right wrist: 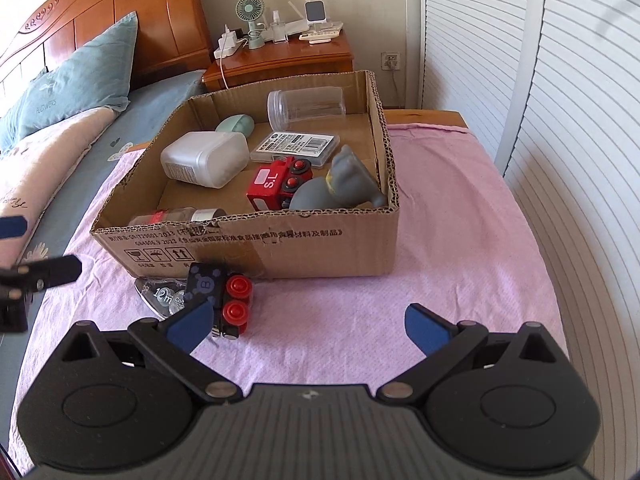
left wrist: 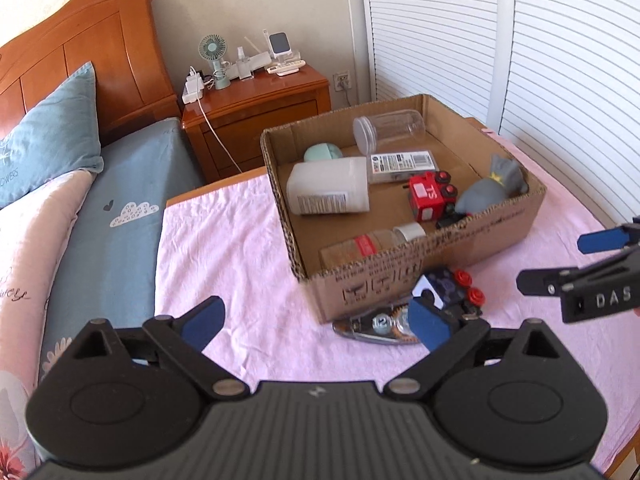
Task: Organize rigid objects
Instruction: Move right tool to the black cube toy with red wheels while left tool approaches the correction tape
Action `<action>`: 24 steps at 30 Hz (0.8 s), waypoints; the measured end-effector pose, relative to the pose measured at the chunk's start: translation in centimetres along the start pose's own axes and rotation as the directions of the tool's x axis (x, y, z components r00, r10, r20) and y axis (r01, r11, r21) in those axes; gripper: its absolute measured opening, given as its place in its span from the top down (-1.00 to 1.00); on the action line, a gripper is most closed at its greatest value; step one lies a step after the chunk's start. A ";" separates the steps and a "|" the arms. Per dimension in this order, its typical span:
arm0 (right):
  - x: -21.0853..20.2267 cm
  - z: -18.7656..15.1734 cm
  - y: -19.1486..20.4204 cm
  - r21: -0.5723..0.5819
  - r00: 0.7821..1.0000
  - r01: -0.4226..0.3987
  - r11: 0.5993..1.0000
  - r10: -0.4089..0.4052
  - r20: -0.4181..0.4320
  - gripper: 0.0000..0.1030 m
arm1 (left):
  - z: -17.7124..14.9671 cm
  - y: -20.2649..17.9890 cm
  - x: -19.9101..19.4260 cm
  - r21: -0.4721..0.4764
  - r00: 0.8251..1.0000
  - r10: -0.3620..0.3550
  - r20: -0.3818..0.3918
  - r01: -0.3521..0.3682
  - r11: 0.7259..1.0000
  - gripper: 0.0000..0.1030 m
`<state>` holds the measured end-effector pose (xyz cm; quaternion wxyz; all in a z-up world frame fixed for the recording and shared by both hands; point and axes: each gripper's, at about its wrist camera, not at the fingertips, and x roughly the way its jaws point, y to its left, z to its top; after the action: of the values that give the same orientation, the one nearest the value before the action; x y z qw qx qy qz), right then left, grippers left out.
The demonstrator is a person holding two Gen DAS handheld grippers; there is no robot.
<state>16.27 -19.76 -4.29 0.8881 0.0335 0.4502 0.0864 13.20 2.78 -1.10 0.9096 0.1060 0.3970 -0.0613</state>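
Pink cloth-covered table (right wrist: 460, 240) is seen beside bed. Open brown cardboard box (right wrist: 320, 246) is placed on it, filled with red toy truck (right wrist: 276, 186), white plastic bottle (right wrist: 206, 160), clear jar (right wrist: 306, 106). Dark toy truck with red wheels (right wrist: 224, 294) and clear tape dispenser (right wrist: 160, 298) are left just before box. Left gripper (left wrist: 320, 320) and right gripper (right wrist: 308, 326) are held spread wide, nothing grasped.

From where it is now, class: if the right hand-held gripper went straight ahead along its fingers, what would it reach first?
Probably the near wall of the cardboard box. The right hand-held gripper is open over bare pink cloth; the dark toy car sits left of centre, though depth is unclear.
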 end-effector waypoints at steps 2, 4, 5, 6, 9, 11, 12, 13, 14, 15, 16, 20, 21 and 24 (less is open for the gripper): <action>0.2 -0.2 0.1 0.009 1.000 -0.010 1.000 0.010 -0.004 -1.00 | -1.2 -0.5 -0.2 -0.009 1.000 0.012 0.003 -0.012 1.000 -0.89; 0.5 -0.2 0.5 0.005 1.000 -0.020 1.000 0.020 -0.005 -1.00 | -2.0 -0.8 -0.2 -0.026 1.000 0.023 0.012 -0.022 0.999 -0.90; 0.7 -0.1 0.8 -0.002 1.000 -0.027 1.000 0.027 -0.002 -1.00 | -2.4 -0.8 -0.2 -0.041 0.999 0.029 0.016 -0.028 0.999 -0.90; 1.0 -0.1 1.2 -0.011 0.999 -0.036 0.999 0.036 0.005 -1.00 | -2.6 -0.8 -0.1 -0.053 0.999 0.036 0.023 -0.035 0.998 -0.90; 2.0 0.2 2.2 -0.034 0.999 -0.049 0.998 0.050 0.019 -1.00 | -3.5 -0.5 0.1 -0.101 0.996 0.074 0.044 -0.069 0.992 -0.90; 2.7 0.4 2.8 -0.038 0.999 -0.049 0.998 0.050 0.019 -1.00 | -4.0 -0.2 0.2 -0.125 0.994 0.093 0.055 -0.086 0.988 -0.90; 3.2 0.5 3.1 -0.041 0.998 -0.053 0.998 0.054 0.019 -1.00 | -4.2 -0.1 0.2 -0.134 0.994 0.098 0.055 -0.090 0.987 -0.90; 3.6 0.5 3.5 -0.045 0.998 -0.054 0.998 0.055 0.016 -1.00 | -4.4 0.0 0.3 -0.140 0.994 0.098 0.054 -0.090 0.986 -0.90; 4.0 0.5 3.8 -0.049 0.999 -0.053 0.997 0.053 0.009 -1.00 | -4.6 0.2 0.4 -0.144 0.994 0.096 0.054 -0.087 0.986 -0.90; 4.5 0.5 4.3 -0.055 0.999 -0.050 0.997 0.050 0.006 -1.00 | -4.8 0.3 0.5 -0.148 0.995 0.090 0.053 -0.081 0.986 -0.90; 5.0 0.5 4.6 -0.060 0.999 -0.044 0.997 0.045 0.003 -1.00 | -4.9 0.5 0.5 -0.153 0.995 0.083 0.049 -0.074 0.985 -0.90; 6.6 0.4 5.9 -0.077 1.000 -0.008 0.997 0.008 0.000 -1.00 | -5.4 1.1 0.9 -0.183 0.997 0.073 0.028 -0.067 0.981 -0.90; 6.9 0.3 6.1 -0.081 1.000 0.000 0.997 0.000 0.001 -1.00 | -5.4 1.2 0.9 -0.186 0.997 0.070 0.027 -0.063 0.981 -0.90; 7.3 0.0 6.5 -0.093 1.000 0.022 0.995 -0.021 0.006 -1.00 | -5.6 1.4 0.9 -0.188 0.998 0.062 0.024 -0.057 0.981 -0.90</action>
<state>19.74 -12.05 -9.16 0.8906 -0.0123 0.4440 0.0976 10.14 5.48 -5.26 0.9228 0.0312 0.3841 0.0019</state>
